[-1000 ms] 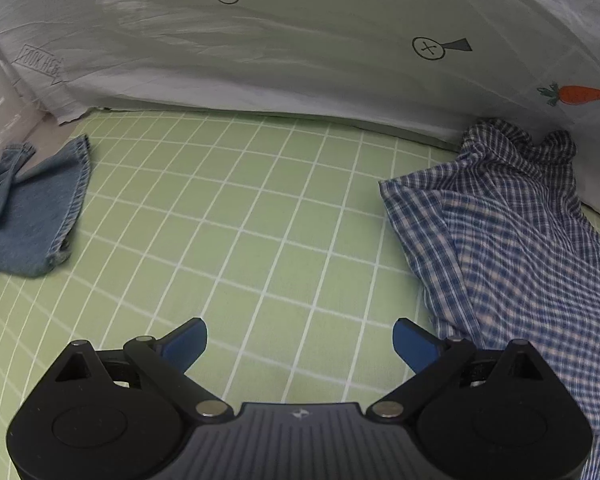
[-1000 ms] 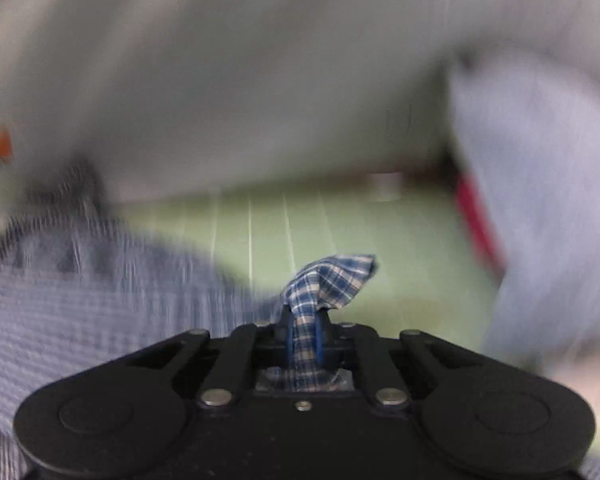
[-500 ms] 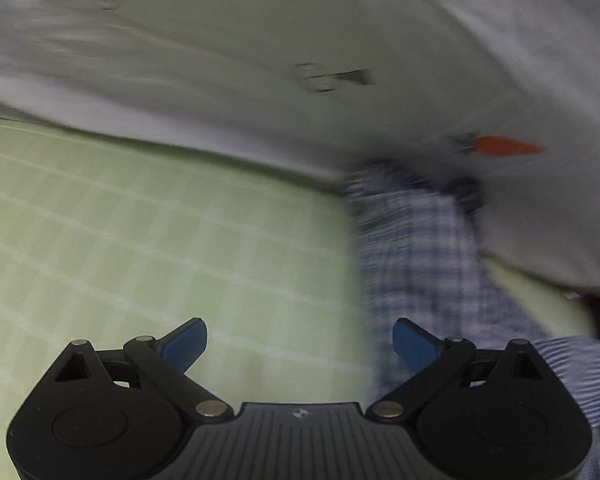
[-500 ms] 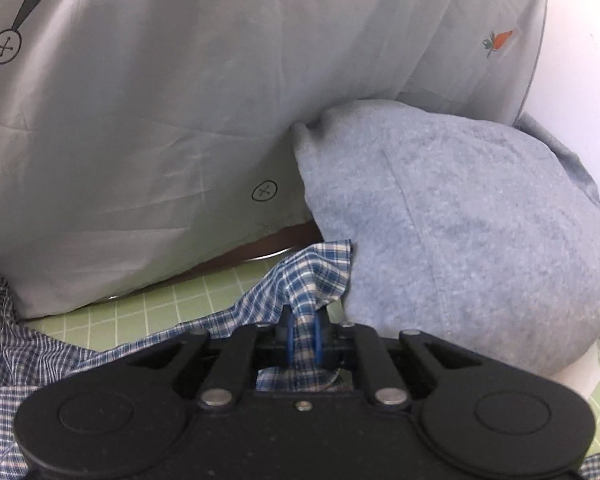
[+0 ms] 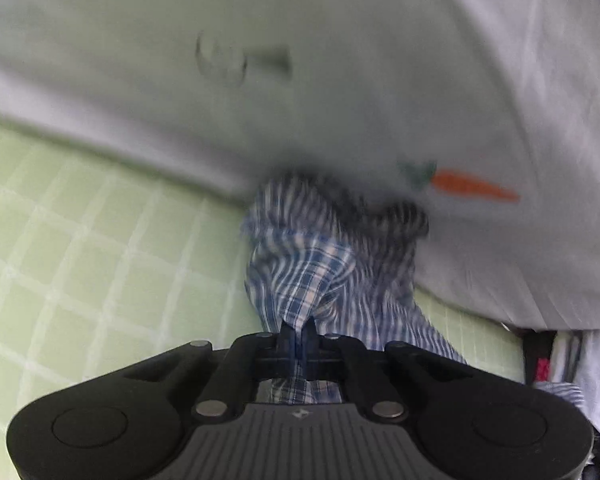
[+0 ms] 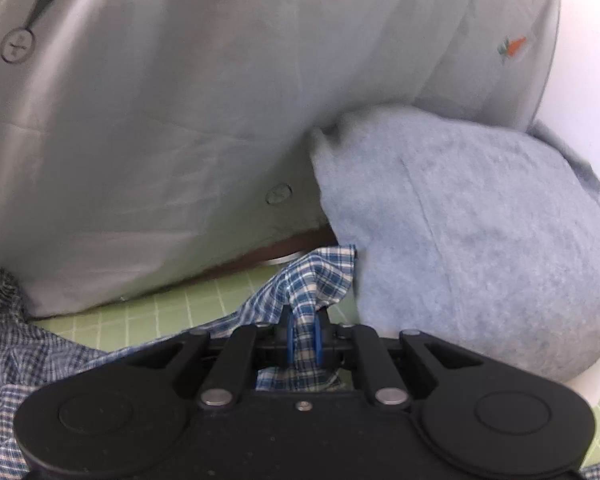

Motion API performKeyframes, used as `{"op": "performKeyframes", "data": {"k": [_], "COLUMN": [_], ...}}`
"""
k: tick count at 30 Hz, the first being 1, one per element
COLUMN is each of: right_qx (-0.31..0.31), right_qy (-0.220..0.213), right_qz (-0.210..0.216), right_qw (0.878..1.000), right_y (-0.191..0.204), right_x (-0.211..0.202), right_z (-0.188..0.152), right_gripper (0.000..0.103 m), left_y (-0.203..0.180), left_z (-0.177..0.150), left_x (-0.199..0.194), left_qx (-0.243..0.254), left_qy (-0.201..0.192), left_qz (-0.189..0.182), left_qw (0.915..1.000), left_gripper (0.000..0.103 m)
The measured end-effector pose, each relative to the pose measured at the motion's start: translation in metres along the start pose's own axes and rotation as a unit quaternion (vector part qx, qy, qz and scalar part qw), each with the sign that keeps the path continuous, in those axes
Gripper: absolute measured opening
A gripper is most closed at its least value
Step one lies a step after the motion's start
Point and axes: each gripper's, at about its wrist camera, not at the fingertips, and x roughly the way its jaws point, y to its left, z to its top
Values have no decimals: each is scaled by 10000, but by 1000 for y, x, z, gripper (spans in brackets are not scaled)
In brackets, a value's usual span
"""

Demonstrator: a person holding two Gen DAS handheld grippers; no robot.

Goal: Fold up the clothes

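Observation:
A blue and white checked shirt (image 5: 324,264) lies bunched on the green grid mat (image 5: 80,248). My left gripper (image 5: 298,330) is shut on a fold of it, with cloth pinched between the blue pads. The left wrist view is blurred by motion. In the right wrist view my right gripper (image 6: 303,326) is shut on another part of the same checked shirt (image 6: 316,280), which trails off to the lower left over the mat (image 6: 172,312).
A white sheet with a small carrot print (image 5: 472,186) hangs along the back of the mat. A grey-blue fleece garment (image 6: 468,240) is heaped at the right, close to my right gripper. Something red and black (image 5: 540,360) sits at the mat's far right edge.
My left gripper was open over the mat, swung right to the shirt and has shut on a fold. My right gripper has kept its hold and barely moved in the last half second.

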Motion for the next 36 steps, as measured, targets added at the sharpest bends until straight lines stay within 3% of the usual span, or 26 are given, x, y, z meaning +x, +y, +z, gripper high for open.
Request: {"op": "performKeyframes", "data": {"k": [4, 10, 14, 16, 18, 21, 24, 29, 33, 36], "right_qx": [-70, -519, -666, -674, -720, -763, -1129, -2511, -2962, -3611], "right_qy": [-333, 201, 453, 488, 451, 261, -139, -863, -1038, -1065], "right_qz": [208, 106, 10, 35, 70, 165, 363, 910, 1222, 1417], "right_qw": [9992, 9984, 9967, 9965, 9964, 9966, 9928, 9598, 9416, 9155], "right_y": [12, 38, 42, 42, 43, 46, 58, 98, 116, 130], "right_x": [-16, 21, 35, 35, 32, 12, -23, -104, -164, -208], "right_z": [10, -14, -28, -30, -30, -28, -27, -50, -92, -143], "right_gripper": [9, 8, 8, 8, 8, 8, 9, 8, 8, 8], "left_y": [5, 34, 38, 38, 39, 40, 38, 30, 31, 33], "left_z": [26, 29, 25, 24, 22, 20, 10, -39, -102, -155], "left_x": [-20, 10, 0, -7, -13, -23, -60, -141, -197, -225], "left_qx": [308, 146, 151, 156, 162, 169, 27, -37, -47, 17], "left_qy": [-475, -217, -256, -279, -302, -337, -521, -706, -736, -653], "left_qz": [325, 806, 1018, 1135, 1252, 1427, 1371, 1392, 1268, 1335], "left_qw": [9979, 9964, 9944, 9930, 9915, 9890, 9892, 9877, 9892, 9889], "left_gripper": [2, 2, 4, 15, 40, 63, 70, 72, 73, 73]}}
